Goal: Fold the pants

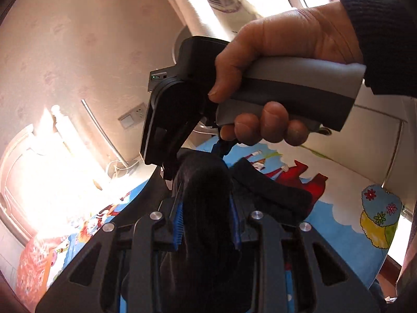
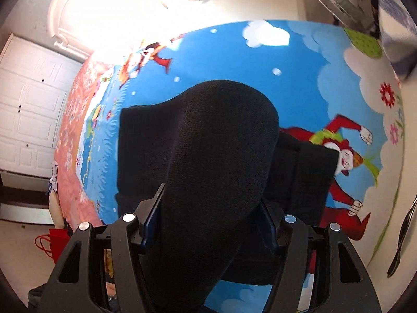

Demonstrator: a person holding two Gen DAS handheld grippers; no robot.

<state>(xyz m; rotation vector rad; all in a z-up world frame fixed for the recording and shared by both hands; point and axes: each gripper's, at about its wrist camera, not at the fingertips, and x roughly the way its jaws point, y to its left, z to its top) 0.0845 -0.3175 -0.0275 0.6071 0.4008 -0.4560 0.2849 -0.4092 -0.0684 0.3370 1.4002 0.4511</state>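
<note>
Black pants (image 2: 208, 161) bunched in left tongs (image 1: 206, 224) and right tongs (image 2: 208, 224), above cartoon-print bedsheet (image 2: 234, 57); no readable writing.

Black knit pants (image 2: 216, 143), bunched and draped (partly folded) over a bright cartoon-print bedsheet (image 2: 224, 52).
</note>
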